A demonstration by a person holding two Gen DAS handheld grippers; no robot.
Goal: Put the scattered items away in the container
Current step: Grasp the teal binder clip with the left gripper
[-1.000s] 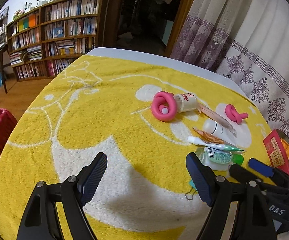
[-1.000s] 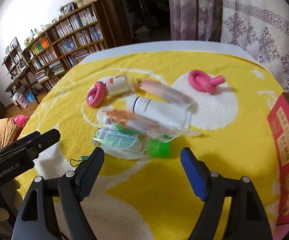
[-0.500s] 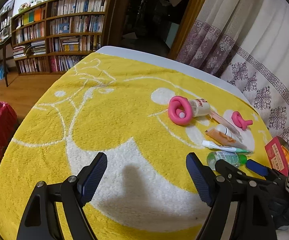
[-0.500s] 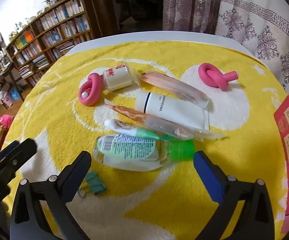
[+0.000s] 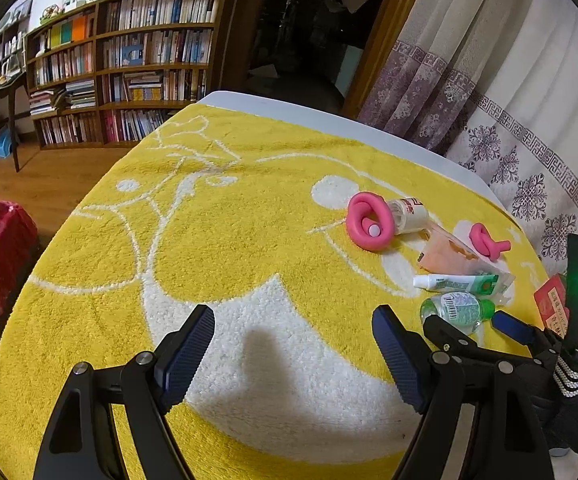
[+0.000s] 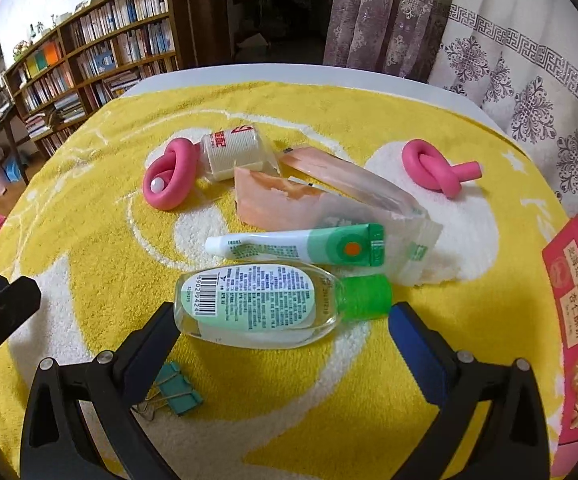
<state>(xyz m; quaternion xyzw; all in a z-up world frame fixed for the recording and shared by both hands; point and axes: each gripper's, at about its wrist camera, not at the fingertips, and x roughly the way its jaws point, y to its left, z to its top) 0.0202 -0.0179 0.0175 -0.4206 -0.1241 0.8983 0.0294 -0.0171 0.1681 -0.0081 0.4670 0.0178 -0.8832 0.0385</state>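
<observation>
The right gripper [image 6: 281, 344] has come down and in on the pile since a second ago, and its jaws now stand spread wide on either side of the clear plastic bottle with the green cap [image 6: 265, 304], not yet pressing it. We see the bottle lying on its side on the yellow towel with the white pattern [image 6: 89, 160] that covers the counter, nearest of the cluster.

Just beyond it lies the white and green tube [image 6: 297, 246], touching a crinkled clear packet with orange print [image 6: 289, 200]. Further off, a pink foam loop [image 6: 169, 178] rests against a small white jar with red lettering [image 6: 233, 154], and a knotted pink foam tie [image 6: 437, 170] sits apart on the far right. A teal binder clip [image 6: 179, 390] lies near us, by the left finger.

Our left gripper [image 5: 293, 354] hovers spread and empty over bare towel, well left of the pile.

As for the container, we take it to be the red printed box [image 6: 577, 320] at the right edge; its inside is mostly hidden from us. Everything we can see lies out on the towel, so we judge the tidying barely begun, with the bottle likely first.
</observation>
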